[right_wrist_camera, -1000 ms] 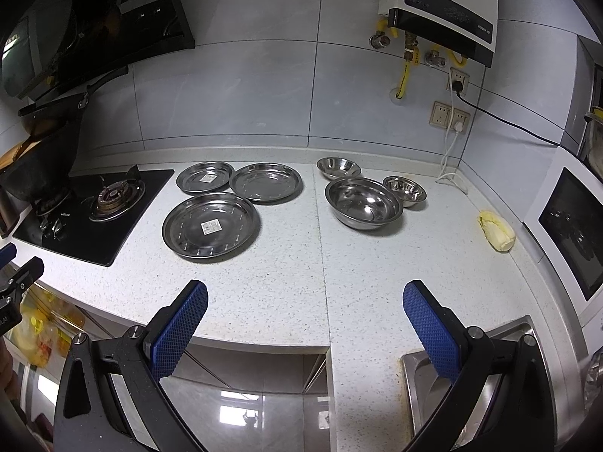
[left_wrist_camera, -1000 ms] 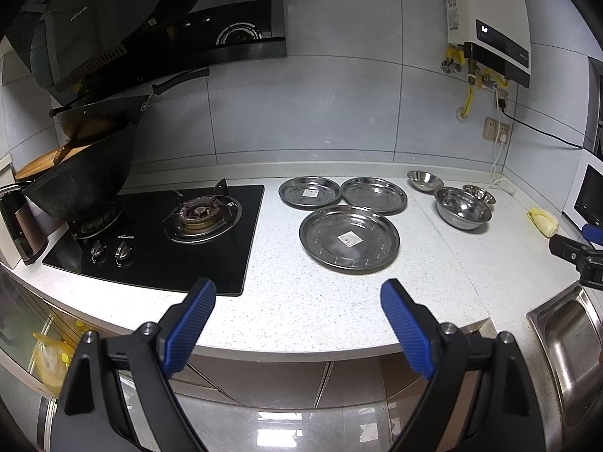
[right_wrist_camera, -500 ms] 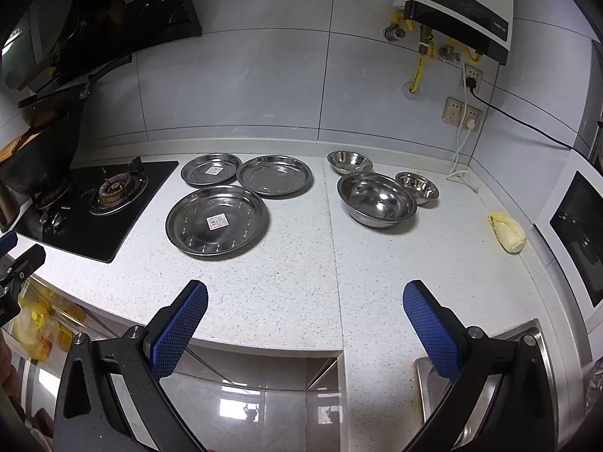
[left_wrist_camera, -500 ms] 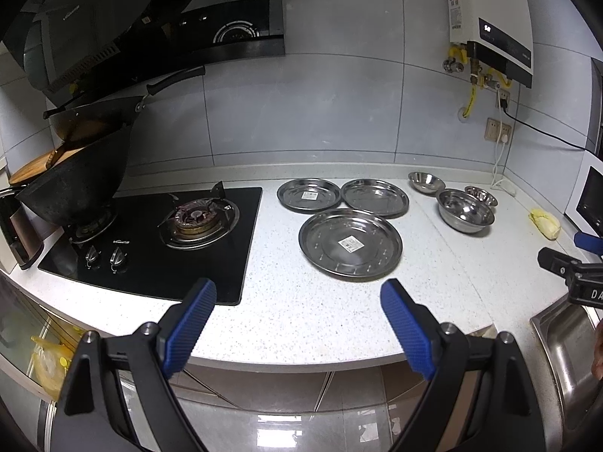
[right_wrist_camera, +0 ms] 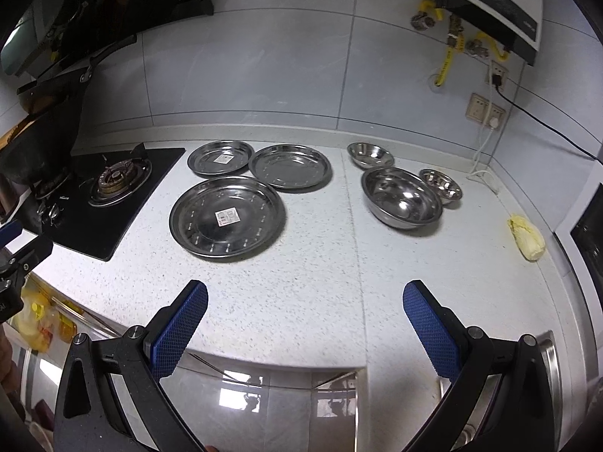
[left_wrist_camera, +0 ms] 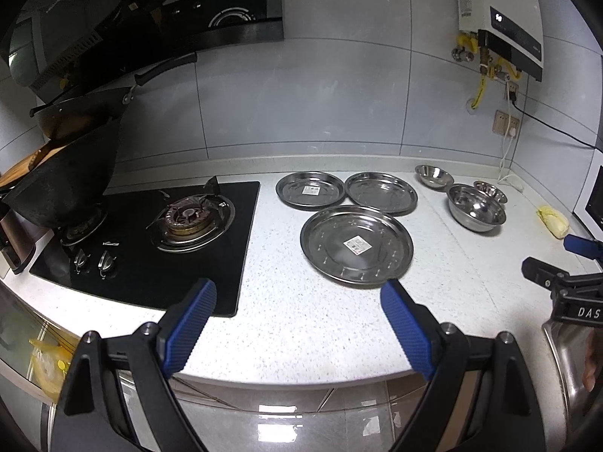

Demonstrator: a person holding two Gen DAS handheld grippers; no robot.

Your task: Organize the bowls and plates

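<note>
Three steel plates lie on the white counter: a large plate [left_wrist_camera: 356, 245] [right_wrist_camera: 227, 218] in front, a small plate [left_wrist_camera: 309, 190] [right_wrist_camera: 220, 157] behind it on the left, a medium plate [left_wrist_camera: 381, 193] [right_wrist_camera: 289, 166] on the right. Three steel bowls stand further right: a large bowl [left_wrist_camera: 476, 208] [right_wrist_camera: 401, 196], a small bowl [left_wrist_camera: 433, 176] [right_wrist_camera: 370, 153] behind it, and a tiny bowl [left_wrist_camera: 490, 190] [right_wrist_camera: 441, 184]. My left gripper [left_wrist_camera: 297, 316] is open and empty above the counter's front edge. My right gripper [right_wrist_camera: 305, 318] is open and empty, also near the front edge.
A black gas hob [left_wrist_camera: 166, 233] with a wok [left_wrist_camera: 60, 188] is at the left. A yellow cloth [left_wrist_camera: 553, 220] [right_wrist_camera: 526, 237] lies at the right, near a microwave. A sink [left_wrist_camera: 565, 361] is at the front right. A water heater [right_wrist_camera: 490, 3] hangs on the wall.
Both grippers have moved forward and closer to the counter, so the plates and bowls look nearer. Both stay open. Nothing on the counter has moved.
</note>
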